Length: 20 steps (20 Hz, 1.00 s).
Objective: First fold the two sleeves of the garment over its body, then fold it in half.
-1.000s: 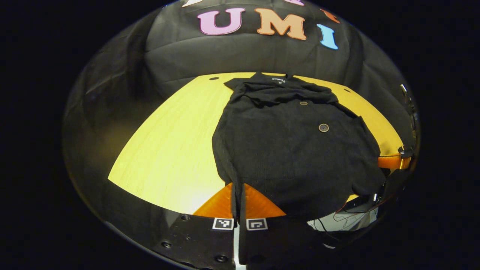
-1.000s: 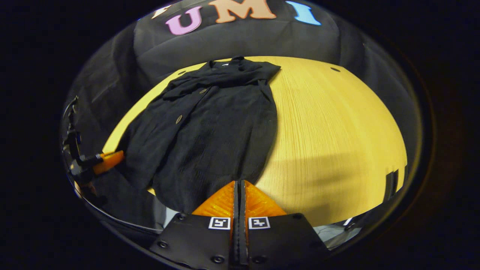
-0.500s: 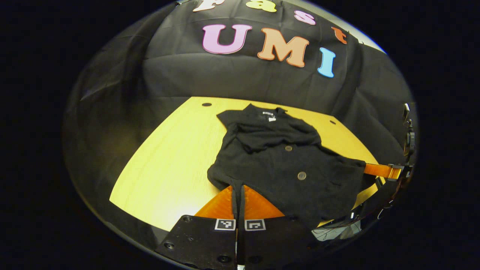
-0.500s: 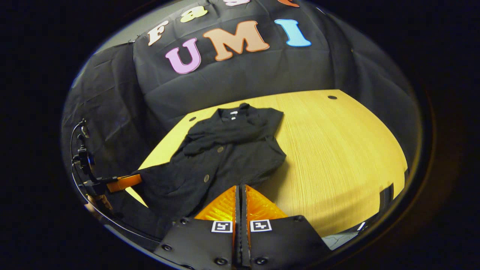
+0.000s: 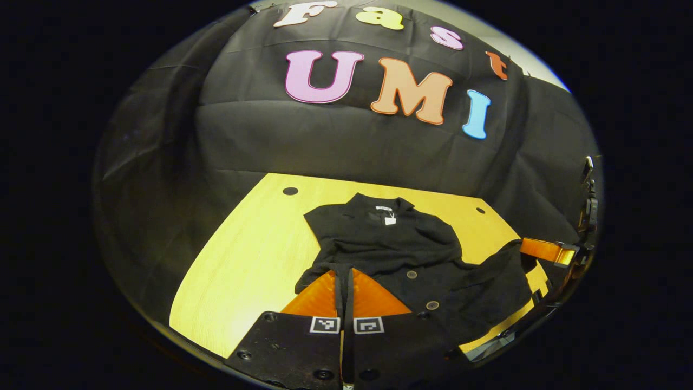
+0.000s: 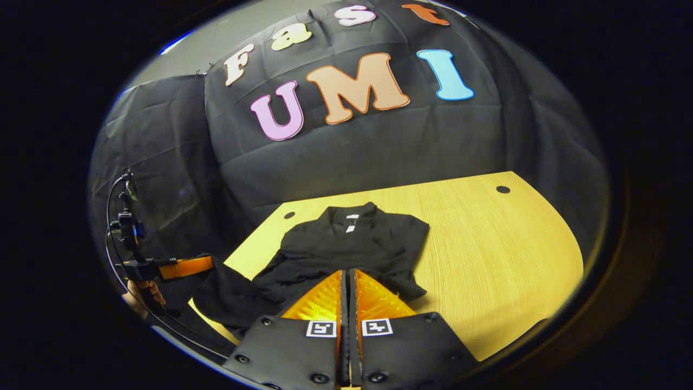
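You have the table [image 5: 243, 254] under you, and on it the garment [image 5: 379, 238], lying toward the table's far middle with its collar [image 6: 349, 214] at the wall side. Its long axis runs from that collar straight back toward you, so the hem [image 5: 325, 268] is the end nearest you.

Both sleeves look already laid across the chest below the collar, so that first step appears done. You seem to be partway through the half fold: the hem end is lifted off the table while the collar end lies flat. What is left, as I judge it, is to carry the hem over to the collar, lay it down and let go.

Your left gripper [image 5: 344, 281] has its fingers pressed together with a strip of dark cloth between them, pinching the hem's left corner. Your right gripper [image 6: 347, 284] is also pressed together at the hem's other corner; in the left gripper view it sits at the raised cloth edge, so it looks to be pinching there too.

The buttons [image 5: 431, 305] on the front face up, just below the folded sleeves.
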Available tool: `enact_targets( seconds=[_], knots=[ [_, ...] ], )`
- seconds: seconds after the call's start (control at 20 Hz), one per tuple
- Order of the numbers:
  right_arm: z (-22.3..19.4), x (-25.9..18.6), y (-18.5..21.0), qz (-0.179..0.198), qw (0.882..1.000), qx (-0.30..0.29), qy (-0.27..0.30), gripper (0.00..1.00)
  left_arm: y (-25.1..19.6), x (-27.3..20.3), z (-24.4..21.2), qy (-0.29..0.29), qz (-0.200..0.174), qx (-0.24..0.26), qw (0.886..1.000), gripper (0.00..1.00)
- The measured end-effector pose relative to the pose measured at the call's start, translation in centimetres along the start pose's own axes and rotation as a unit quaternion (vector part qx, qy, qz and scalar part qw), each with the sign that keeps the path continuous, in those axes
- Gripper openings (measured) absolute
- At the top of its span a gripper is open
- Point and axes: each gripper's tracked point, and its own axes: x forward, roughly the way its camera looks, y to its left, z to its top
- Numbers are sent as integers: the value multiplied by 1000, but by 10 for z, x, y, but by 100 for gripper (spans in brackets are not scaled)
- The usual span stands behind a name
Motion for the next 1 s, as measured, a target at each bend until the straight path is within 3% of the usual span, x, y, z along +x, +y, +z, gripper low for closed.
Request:
enact_targets(
  seconds=[0.4, 1.0],
  knots=[
    [53, 48, -27, 2, 1000, 13, -9, 3, 3, 60, 52, -6, 12, 14, 1000, 0],
    [115, 147, -83, -4, 1000, 24, -2, 3, 17, 170, 82, 17, 49, 7, 999, 0]
  ],
)
